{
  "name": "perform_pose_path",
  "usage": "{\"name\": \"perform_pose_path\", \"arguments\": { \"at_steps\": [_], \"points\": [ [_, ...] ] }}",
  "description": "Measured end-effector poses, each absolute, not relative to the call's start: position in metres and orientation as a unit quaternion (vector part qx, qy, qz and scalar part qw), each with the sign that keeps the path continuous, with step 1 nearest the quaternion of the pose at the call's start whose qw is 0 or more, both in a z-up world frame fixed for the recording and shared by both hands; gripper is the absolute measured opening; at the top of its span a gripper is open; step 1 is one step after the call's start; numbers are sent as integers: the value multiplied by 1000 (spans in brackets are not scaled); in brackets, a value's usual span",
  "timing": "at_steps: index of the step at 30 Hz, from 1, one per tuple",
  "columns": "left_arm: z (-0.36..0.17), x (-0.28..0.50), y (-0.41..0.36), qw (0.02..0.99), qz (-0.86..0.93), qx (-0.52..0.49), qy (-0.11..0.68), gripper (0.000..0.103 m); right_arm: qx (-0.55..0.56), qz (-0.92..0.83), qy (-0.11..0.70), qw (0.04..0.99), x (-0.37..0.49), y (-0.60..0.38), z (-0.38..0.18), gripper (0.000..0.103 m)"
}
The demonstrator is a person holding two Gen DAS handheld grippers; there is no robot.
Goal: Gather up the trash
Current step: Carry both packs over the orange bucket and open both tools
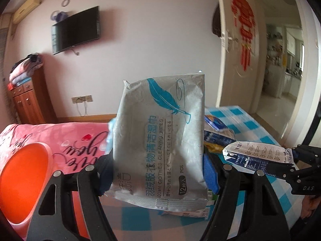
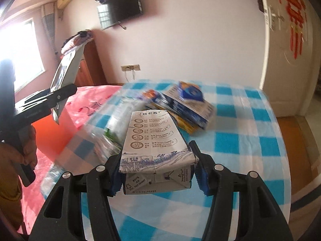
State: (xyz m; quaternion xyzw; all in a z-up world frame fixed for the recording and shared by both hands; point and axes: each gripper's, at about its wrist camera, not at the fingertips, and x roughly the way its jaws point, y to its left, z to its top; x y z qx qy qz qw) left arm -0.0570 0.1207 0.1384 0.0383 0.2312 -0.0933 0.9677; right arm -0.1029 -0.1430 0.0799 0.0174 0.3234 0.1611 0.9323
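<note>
While both grippers grip trash, blurred packets apparently litter the table.

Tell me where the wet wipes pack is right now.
The wipes pack is held upright in the left gripper, lifted above the checked tablecloth, with the orange bin at lower left and the milk carton at right.

A home bedroom: pink bedspread, wall-mounted television, wooden cabinet, folded blankets on top.

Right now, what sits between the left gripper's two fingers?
The wet wipes pack, standing upright and clamped by the left gripper, shown in the left wrist view.
</note>
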Motion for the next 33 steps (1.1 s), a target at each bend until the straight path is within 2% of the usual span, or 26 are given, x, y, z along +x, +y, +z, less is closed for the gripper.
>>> {"name": "perform_pose_path", "arguments": {
  "at_steps": [10,17,29,31,32,33],
  "points": [
    [172,-87,212,979,23,5,204,73,-18,277,274,921,-88,-38,141,59],
    [167,-93,287,967,125,-45,217,74,-47,366,254,894,-71,61,165,59],
    [142,-99,354,946,186,-106,244,75,-103,428,269,857,-49,177,145,59],
    [140,-99,355,944,193,-103,246,82,-103,427,278,854,-43,183,140,60],
    [138,-100,355,944,196,-101,247,84,-95,425,282,855,-39,185,136,67],
    [137,-99,356,943,199,-98,248,87,-86,423,282,857,-40,182,135,82]
  ]
}}
